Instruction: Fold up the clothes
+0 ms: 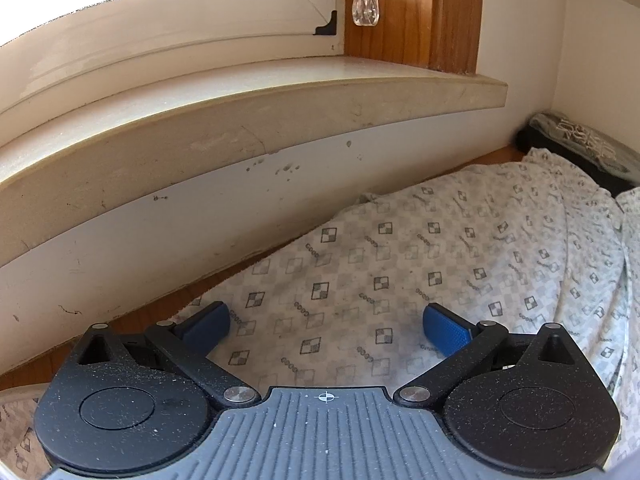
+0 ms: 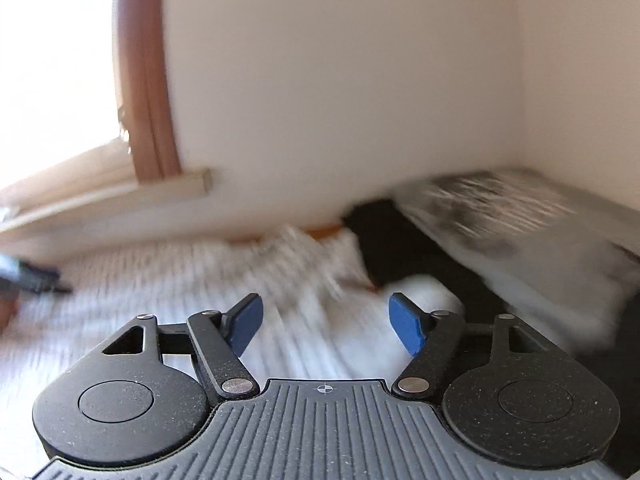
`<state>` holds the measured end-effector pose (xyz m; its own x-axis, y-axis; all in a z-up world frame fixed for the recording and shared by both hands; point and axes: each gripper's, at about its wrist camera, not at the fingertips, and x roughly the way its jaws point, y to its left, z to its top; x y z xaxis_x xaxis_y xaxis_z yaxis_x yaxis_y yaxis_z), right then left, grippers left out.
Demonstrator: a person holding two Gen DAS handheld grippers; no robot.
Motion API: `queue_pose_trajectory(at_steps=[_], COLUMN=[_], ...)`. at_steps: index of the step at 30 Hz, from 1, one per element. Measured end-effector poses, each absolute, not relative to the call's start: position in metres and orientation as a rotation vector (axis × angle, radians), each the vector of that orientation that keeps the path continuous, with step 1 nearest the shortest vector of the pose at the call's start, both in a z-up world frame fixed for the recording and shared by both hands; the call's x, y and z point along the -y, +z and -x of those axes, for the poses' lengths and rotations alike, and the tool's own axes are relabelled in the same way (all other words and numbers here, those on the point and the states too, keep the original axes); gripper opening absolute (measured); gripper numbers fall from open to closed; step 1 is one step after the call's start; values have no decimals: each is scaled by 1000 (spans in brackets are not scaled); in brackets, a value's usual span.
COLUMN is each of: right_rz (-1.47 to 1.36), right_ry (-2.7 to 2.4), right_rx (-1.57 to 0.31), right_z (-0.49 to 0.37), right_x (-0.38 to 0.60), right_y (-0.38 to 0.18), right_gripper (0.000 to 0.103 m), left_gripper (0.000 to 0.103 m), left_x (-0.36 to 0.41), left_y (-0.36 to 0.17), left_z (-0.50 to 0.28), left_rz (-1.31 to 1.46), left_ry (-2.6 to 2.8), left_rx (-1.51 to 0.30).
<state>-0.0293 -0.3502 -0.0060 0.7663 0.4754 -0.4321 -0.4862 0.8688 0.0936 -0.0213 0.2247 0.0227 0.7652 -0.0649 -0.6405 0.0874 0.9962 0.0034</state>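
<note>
Where the left gripper [image 1: 326, 330] hangs over the patterned garment [image 1: 420, 256], its blue fingers [image 1: 446, 330] stand wide apart with nothing pinched between them. Garment: pale cloth printed with small checkered squares, spread on a wooden surface [image 1: 168, 312] beside the wall under the windowsill [image 1: 248, 108]. Dark folded item [image 1: 580, 144] beyond its far end. Right gripper [image 2: 325, 322]: jaws parted, nothing between them (view heavily blurred), pale cloth below.
</note>
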Motion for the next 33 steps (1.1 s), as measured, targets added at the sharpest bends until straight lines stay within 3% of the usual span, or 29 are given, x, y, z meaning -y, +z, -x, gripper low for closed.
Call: queue_pose_trajectory(at_steps=[6,12,22,24,25,28,33], right_rz=[81,152,106,44,7,-86,-127], right_ry=[414,509,559,509,477,355,77], right_rx=[-619,-815,-872,-880,-892,-944,-865], right_z=[109,136,126,118,114,107,121], right_x=[405,374,312,312,314,332,369], right_y=[-54,-144,-244,-255,-260,-269,-221], right_gripper=[68,68,61,51,37,11,3], left_gripper=[103,103,103,103,103,103,103], left_x=[-225,-225,-225,-225,-225,-225,-226], left_y=[23,22,22,21,21,21,21], left_z=[21,21,20,20,20,21,20], left_rz=[-40,-43,-45,-44,-44,-43,-40], left_ry=[-81,-81,-84,-85,-85,-85,-87], left_rx=[-696,-697,-698,-698,-698,-697,-697])
